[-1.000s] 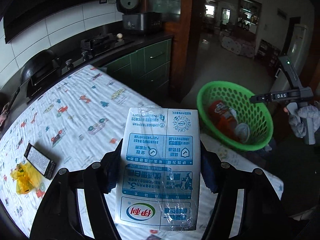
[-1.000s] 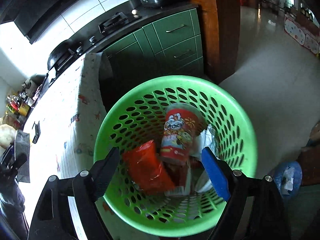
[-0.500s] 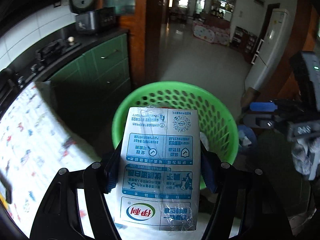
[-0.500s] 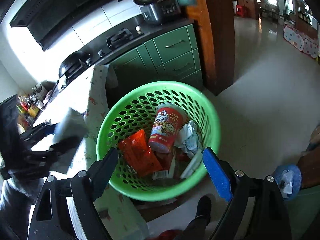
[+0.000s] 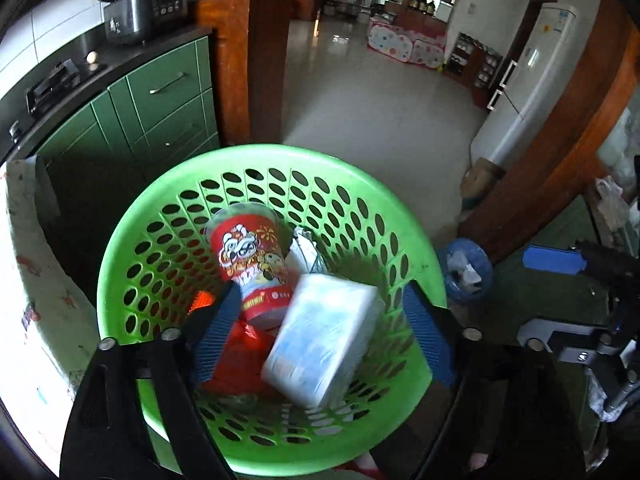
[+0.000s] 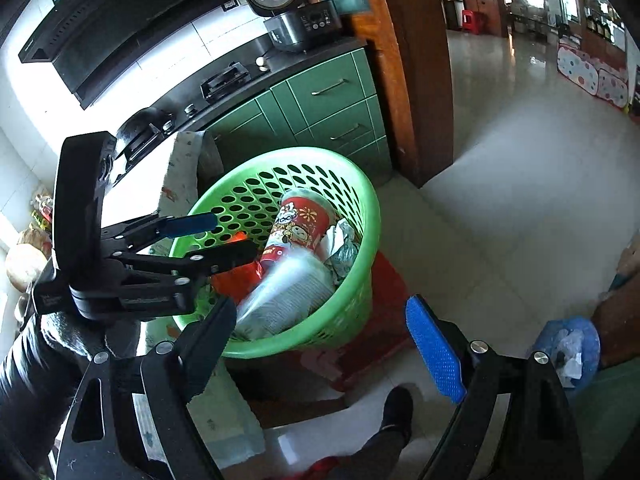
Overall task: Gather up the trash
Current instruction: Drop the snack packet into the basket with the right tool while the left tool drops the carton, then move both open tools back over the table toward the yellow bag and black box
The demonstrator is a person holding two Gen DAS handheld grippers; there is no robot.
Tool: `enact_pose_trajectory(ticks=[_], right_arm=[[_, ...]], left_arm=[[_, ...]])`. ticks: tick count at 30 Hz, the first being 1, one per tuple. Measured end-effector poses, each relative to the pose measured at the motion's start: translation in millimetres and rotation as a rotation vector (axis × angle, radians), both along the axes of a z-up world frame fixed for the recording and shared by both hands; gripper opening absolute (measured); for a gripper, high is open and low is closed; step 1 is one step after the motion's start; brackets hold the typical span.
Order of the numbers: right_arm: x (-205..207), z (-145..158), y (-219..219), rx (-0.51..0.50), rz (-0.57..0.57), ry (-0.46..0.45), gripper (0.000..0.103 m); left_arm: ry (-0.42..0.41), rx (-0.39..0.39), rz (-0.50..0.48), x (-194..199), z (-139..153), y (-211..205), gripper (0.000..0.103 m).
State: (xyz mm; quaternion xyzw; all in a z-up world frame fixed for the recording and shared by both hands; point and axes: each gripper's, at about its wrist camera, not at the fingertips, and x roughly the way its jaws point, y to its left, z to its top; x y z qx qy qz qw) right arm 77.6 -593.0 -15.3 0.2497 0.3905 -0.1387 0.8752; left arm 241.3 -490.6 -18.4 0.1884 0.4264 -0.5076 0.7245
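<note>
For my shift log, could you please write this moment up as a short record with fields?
place: kitchen, beside a table with a printed cloth
container: green basket, perforated walls
contents: red cup, white milk carton lying tilted and blurred, red wrapper, crumpled paper
left hand-held gripper: open, above the basket, empty
right hand-held gripper: open, empty, off to the basket's side
task state: carton in the basket
</note>
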Motion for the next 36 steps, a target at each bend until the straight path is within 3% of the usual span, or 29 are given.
enact_pose_trajectory(ticks=[6, 15, 28, 36], right_arm=[[5, 11, 19, -0.016, 0.037, -0.020, 0.084], [36, 28, 66, -0.036, 0.118, -0.048, 0.084], [122, 41, 155, -0.046, 0.326, -0.060, 0.085], [168, 41, 204, -0.079, 0.419, -0.061, 0.085]], left_arm=[[-0.039, -0.024, 0.059, 3, 18, 38, 0.083], [-0.102, -0.051, 0.215, 17, 45, 132, 0.084], [-0.124, -0.024, 0.537, 69, 50, 285, 0.084], [-0.126, -0.007, 0.674, 92, 45, 357, 0.084]])
